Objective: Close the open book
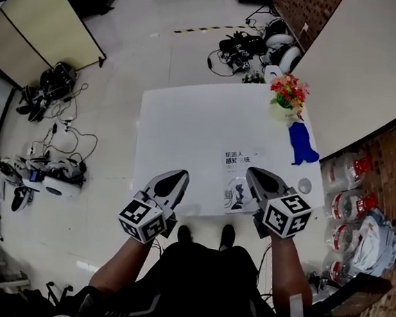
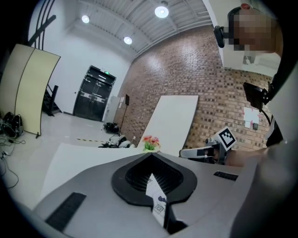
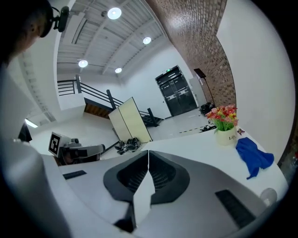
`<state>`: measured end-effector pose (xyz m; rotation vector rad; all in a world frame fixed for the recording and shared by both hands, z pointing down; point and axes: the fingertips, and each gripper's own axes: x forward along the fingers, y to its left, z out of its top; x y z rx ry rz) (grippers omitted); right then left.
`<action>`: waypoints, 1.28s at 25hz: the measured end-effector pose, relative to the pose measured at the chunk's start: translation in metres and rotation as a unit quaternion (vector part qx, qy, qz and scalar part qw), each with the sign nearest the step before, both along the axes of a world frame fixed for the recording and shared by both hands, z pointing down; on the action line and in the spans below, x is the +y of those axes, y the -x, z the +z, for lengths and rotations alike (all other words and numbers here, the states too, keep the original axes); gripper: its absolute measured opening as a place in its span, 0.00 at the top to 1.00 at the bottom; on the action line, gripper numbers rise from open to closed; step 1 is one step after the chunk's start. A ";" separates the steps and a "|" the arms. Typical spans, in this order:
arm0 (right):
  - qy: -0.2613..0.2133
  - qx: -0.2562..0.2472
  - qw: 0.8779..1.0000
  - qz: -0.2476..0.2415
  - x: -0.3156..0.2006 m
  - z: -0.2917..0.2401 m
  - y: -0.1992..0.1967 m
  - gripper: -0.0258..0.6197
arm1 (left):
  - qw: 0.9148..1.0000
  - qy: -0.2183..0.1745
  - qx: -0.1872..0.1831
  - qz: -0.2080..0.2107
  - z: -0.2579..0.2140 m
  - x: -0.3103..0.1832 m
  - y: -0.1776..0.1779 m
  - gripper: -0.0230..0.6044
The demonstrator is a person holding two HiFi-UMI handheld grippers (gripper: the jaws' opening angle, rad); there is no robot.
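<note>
The book [image 1: 236,182] is seen lying cover-up at the near edge of the table [image 1: 180,125], partly overlapped by the right gripper [image 1: 257,177]. This and the left gripper [image 1: 173,180] are held empty, jaws pressed together. Closing is judged done; only clearing away is called for

Your left gripper [image 2: 152,155] has its fingers [image 2: 130,179] together at the tips, and a white printed sliver [image 2: 156,197] shows in the slot behind them. Beyond them lies the white table [image 2: 74,158], with a pot of flowers [image 2: 150,142] at its far edge. Your right gripper [image 2: 186,152] hovers at the right, in front of the brick wall [image 2: 186,69].
</note>
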<state>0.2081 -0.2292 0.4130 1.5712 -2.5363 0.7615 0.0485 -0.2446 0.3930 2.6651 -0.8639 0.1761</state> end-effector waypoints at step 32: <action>-0.110 0.072 0.989 -0.063 0.316 -0.090 0.103 0.95 | 0.994 -0.059 0.055 -0.069 -0.055 0.350 0.079 0.97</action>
